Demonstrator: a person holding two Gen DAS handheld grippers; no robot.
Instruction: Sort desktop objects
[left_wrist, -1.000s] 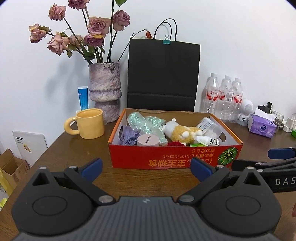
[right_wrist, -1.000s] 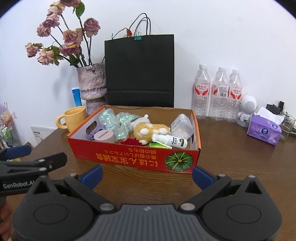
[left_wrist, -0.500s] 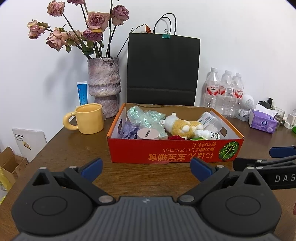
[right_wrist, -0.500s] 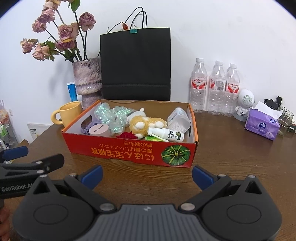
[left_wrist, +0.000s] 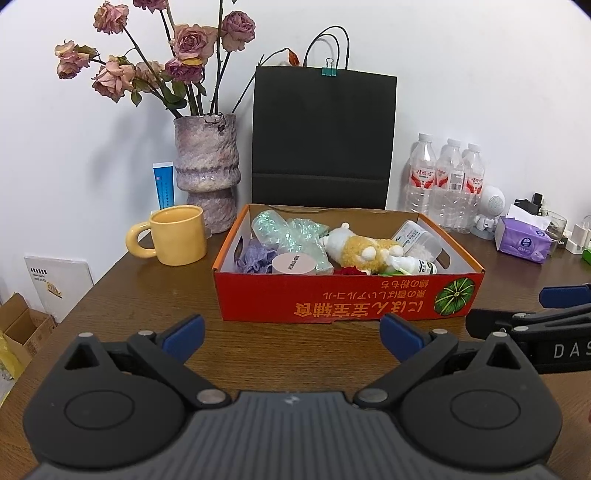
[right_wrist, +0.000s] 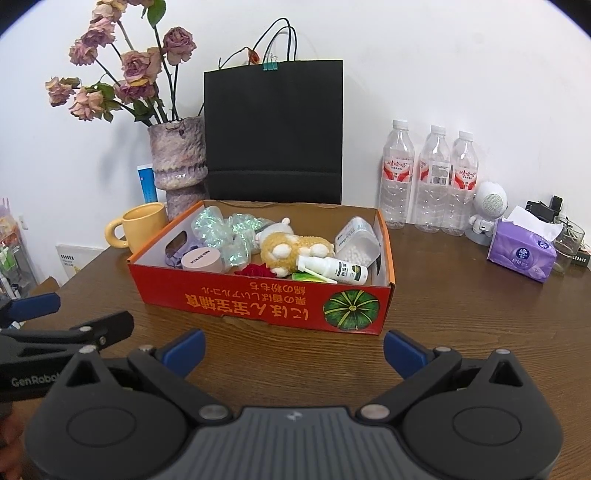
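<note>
Both sets of tongs are held low over the wooden tabletop (left_wrist: 140, 295), just short of the red box (left_wrist: 347, 299). The left tongs (left_wrist: 291, 334) are spread wide with nothing between the blue tips, and the right tongs (right_wrist: 293, 349) are spread just as wide and empty too. In the left wrist view the box is seen at 12 o'clock, and the right tongs are seen poking in at 3 o'clock. In the right wrist view the left tongs are seen at 9 o'clock.

The box is pretty stuffed. A plush toy (right_wrist: 291, 249) is laid in the middle, a white spray bottle (right_wrist: 332, 269) is laid in front of it, and a clear tub of white beads (right_wrist: 358, 240) is tipped against the box's wall at the 3 o'clock side. A pink round jar (right_wrist: 201, 260) is parked at the front near the 9 o'clock side, with crinkly iridescent wrap (right_wrist: 218, 230) bunched behind it.

Outside the box, a yellow mug (left_wrist: 177, 234) is found at 10 o'clock, a vase of dried roses (left_wrist: 207, 166) right behind it, and a black paper bag (left_wrist: 321, 136) is stood against the wall at 12 o'clock. Three water bottles (right_wrist: 430, 177) and a purple tissue pack (right_wrist: 522, 251) are lined up around 2 o'clock.
</note>
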